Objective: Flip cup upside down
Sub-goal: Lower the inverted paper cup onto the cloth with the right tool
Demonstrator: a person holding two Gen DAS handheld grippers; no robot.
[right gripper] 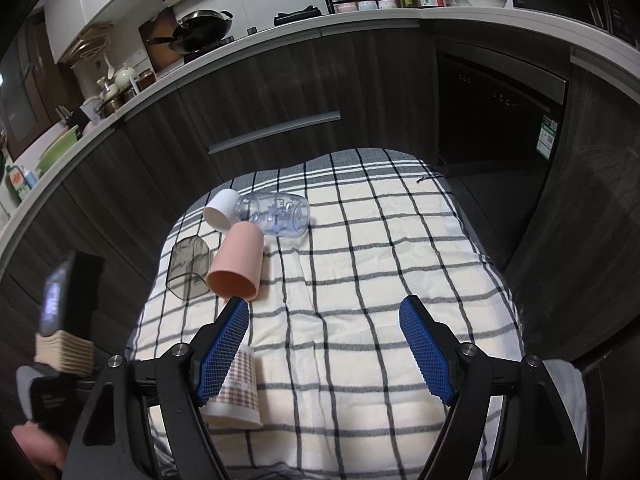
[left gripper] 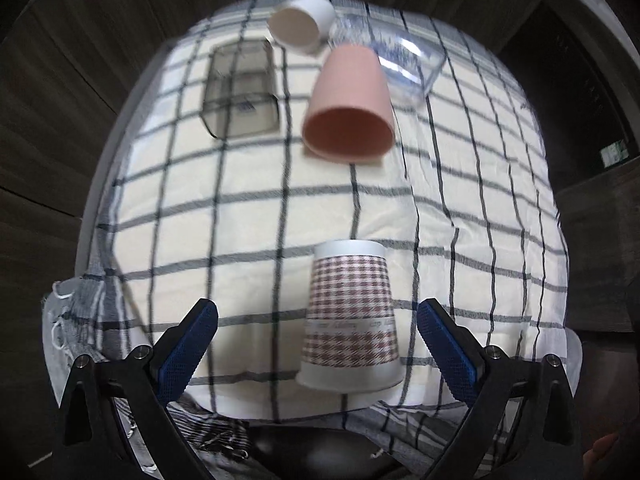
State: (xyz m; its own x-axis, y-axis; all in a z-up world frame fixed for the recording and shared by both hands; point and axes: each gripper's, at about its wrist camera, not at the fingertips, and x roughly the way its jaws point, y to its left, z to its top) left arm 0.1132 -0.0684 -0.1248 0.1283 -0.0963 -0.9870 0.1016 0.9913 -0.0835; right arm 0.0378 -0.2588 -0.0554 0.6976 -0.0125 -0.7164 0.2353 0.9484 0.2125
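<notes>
Checked paper cup stands mouth-down on the near part of the plaid cloth, apparently already flipped. Left gripper spread either side, not touching; right gripper also spread, empty. Farther off, pink cup lies sideways.

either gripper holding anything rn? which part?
Nothing held. Left gripper is open around the checked paper cup without touching it; right gripper is open over the cloth.
</notes>
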